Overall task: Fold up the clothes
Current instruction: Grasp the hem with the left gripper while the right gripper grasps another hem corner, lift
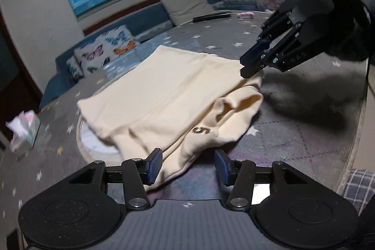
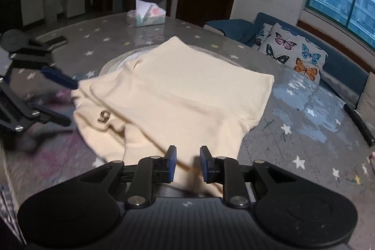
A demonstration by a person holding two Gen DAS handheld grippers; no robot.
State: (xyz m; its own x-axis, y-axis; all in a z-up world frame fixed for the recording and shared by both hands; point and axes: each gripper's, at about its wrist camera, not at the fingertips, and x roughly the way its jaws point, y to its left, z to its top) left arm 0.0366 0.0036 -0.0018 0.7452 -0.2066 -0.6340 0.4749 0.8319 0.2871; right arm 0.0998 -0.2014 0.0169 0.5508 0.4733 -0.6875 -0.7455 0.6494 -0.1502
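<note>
A cream garment (image 1: 168, 95) lies partly folded on the grey star-patterned table; it also shows in the right wrist view (image 2: 178, 95). A small dark mark (image 1: 201, 130) sits on its lower part. My left gripper (image 1: 188, 166) is open at the garment's near edge, its left pad beside the cloth; it appears at the left of the right wrist view (image 2: 58, 97). My right gripper (image 2: 187, 164) is partly open with cloth lying between its pads, not pinched. In the left wrist view the right gripper (image 1: 252, 65) hovers at the garment's right corner.
A tissue box (image 2: 148, 15) stands at the table's far side, also seen in the left wrist view (image 1: 23, 130). A dark remote (image 1: 212, 15) and a pink item (image 1: 245, 14) lie on the table. A blue sofa with a butterfly cushion (image 2: 295, 50) runs along the window.
</note>
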